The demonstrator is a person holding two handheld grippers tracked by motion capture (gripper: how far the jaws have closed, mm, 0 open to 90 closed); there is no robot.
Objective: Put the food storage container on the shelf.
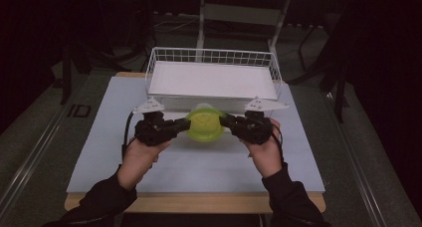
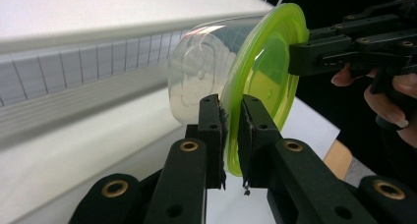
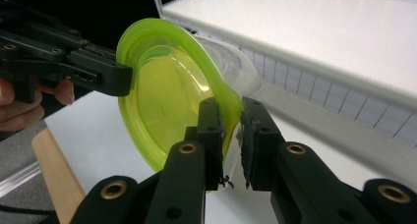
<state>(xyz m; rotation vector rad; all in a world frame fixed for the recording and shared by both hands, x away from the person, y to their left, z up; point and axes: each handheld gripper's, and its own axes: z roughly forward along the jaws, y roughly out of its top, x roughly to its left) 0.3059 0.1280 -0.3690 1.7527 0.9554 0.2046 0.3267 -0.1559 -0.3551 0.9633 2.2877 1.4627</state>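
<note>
A clear plastic container with a lime-green lid (image 1: 204,124) hangs above the table, tipped so the lid faces the person. My left gripper (image 1: 185,125) is shut on the lid's left rim, and my right gripper (image 1: 223,121) is shut on its right rim. In the left gripper view the black jaws pinch the lid's edge (image 2: 235,135), the clear tub (image 2: 201,76) bulges behind, and the other gripper (image 2: 300,57) bites the far rim. In the right gripper view my jaws clamp the green rim (image 3: 231,117), while the other gripper (image 3: 123,79) holds the opposite edge.
A white wire basket (image 1: 214,56) with a white flat bottom stands just behind the container. The pale blue table top (image 1: 114,152) lies below, with a wooden front edge (image 1: 199,202). Dark floor and chair legs lie beyond the table.
</note>
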